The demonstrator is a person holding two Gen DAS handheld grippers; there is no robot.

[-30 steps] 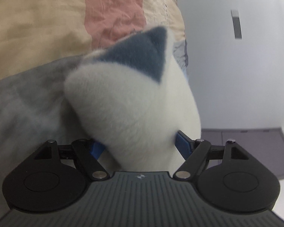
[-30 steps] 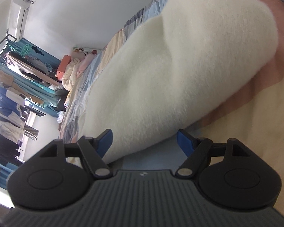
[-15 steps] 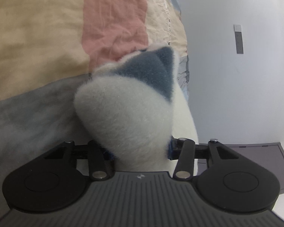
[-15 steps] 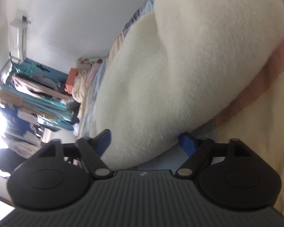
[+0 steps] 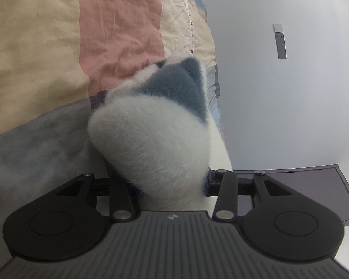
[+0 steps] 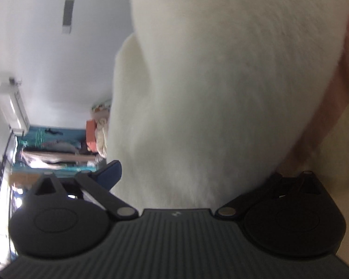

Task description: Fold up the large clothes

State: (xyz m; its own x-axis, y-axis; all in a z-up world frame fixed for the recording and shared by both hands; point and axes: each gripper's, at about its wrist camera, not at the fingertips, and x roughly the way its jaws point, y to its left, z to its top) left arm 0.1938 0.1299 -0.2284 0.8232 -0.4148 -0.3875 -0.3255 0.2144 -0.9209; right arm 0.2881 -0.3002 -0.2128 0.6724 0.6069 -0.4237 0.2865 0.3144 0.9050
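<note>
A fluffy white fleece garment with a grey-blue patch (image 5: 174, 88) lies on the patchwork bed cover (image 5: 46, 46). In the left wrist view my left gripper (image 5: 172, 186) is shut on a thick fold of the white fleece (image 5: 151, 139), its blue pads pressed into the pile. In the right wrist view the same white fleece (image 6: 221, 81) fills the frame. My right gripper (image 6: 186, 179) has the fleece between its fingers; the left blue pad (image 6: 110, 172) stands wide beside the cloth, and the right finger is hidden under the fleece.
The bed cover has beige, pink and grey panels (image 5: 118, 28). A white wall with a switch plate (image 5: 280, 40) and a dark cabinet (image 5: 302, 190) are to the right. A clothes rack and piled bedding (image 6: 65, 148) and an air conditioner (image 6: 11, 107) show in the right wrist view.
My left gripper closed on the fleece fold. My right gripper pushed further into the fleece, which now fills its view, and the view rolled.
</note>
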